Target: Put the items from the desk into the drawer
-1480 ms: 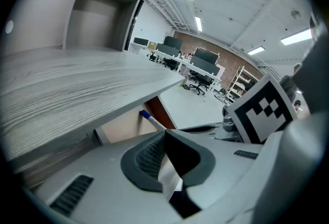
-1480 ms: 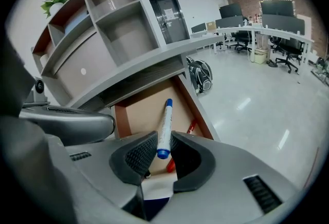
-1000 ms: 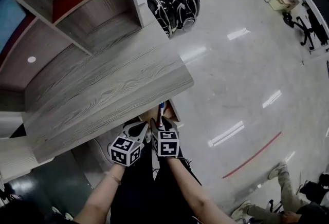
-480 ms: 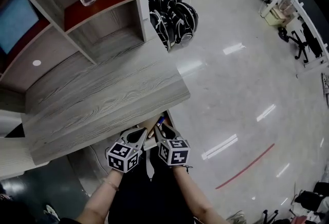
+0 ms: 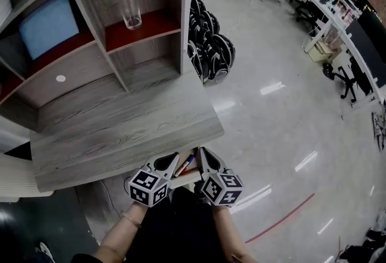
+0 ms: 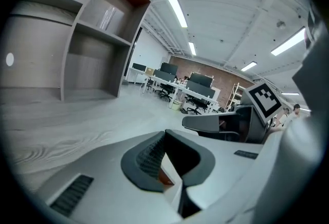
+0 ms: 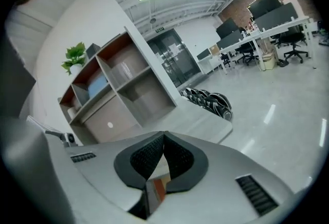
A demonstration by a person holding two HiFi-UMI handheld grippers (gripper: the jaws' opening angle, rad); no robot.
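Drawer (image 5: 188, 178) mostly hidden; pen (image 5: 186, 164) half-covered

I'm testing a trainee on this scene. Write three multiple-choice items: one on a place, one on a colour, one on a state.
1. The glass stands: A on the desk top; B on the red shelf; C on the floor.
2. The panel left of the glass is: A green; B yellow; C light blue.
3. The left claw is: A shut, empty; B wide open; C clamped on the glass.
B: it stands upright there. C: it shows pale blue. A: its pads meet, nothing between.
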